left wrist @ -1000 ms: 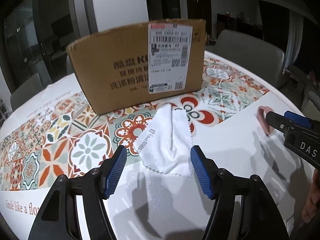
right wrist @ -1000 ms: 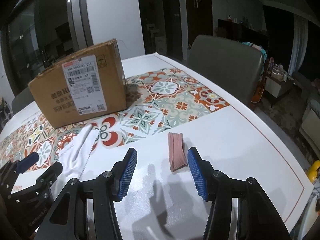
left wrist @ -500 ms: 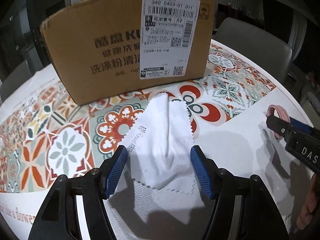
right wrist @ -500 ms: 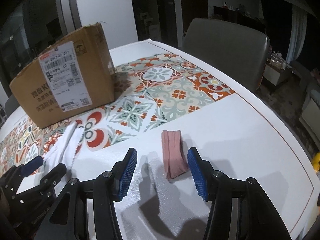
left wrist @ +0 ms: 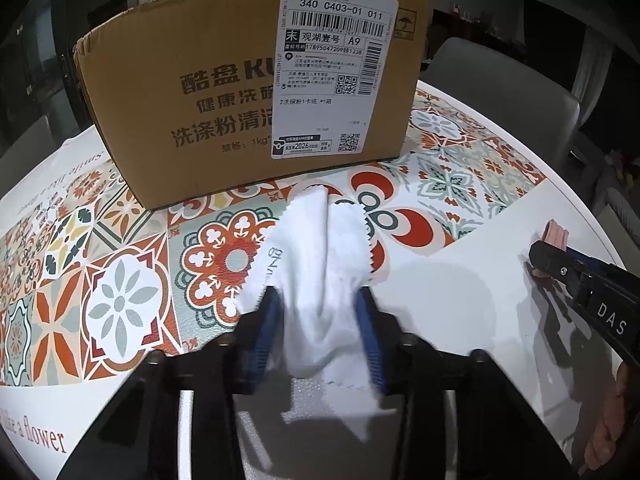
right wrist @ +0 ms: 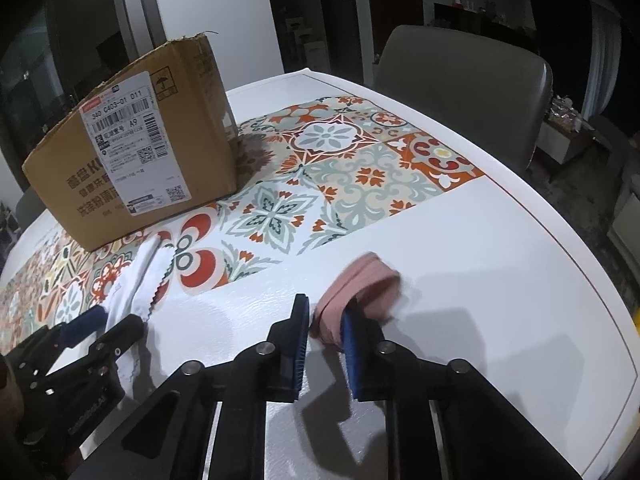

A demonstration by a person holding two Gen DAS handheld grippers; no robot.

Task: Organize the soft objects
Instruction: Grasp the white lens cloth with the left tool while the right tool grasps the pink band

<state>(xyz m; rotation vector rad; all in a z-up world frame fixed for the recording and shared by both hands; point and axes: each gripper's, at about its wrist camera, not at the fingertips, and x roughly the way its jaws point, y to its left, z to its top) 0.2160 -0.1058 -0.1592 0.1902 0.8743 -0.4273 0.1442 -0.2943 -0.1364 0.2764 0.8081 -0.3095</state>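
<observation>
My left gripper [left wrist: 318, 320] is shut on a white cloth [left wrist: 320, 264], which bunches up between the blue pads; its far end still lies on the table before a cardboard box [left wrist: 224, 92]. My right gripper [right wrist: 324, 328] has closed onto a pink band [right wrist: 360, 292], pinching the band's near part between the blue pads, with the rest looping out to the right. The band [left wrist: 554, 236] and right gripper [left wrist: 576, 276] show at the right in the left wrist view. The cloth [right wrist: 136, 284] and left gripper [right wrist: 96, 328] show at the left in the right wrist view.
The table [right wrist: 480, 280] is white with a band of patterned tiles [right wrist: 340, 168]. The box [right wrist: 136, 148] stands at the back left. A grey chair [right wrist: 464, 84] stands behind the far edge. The table's right edge [right wrist: 608, 288] is close.
Both grippers moved forward and closed. The left one took hold of the white cloth and bunched it. The right one closed on the pink band, which has tipped up.
</observation>
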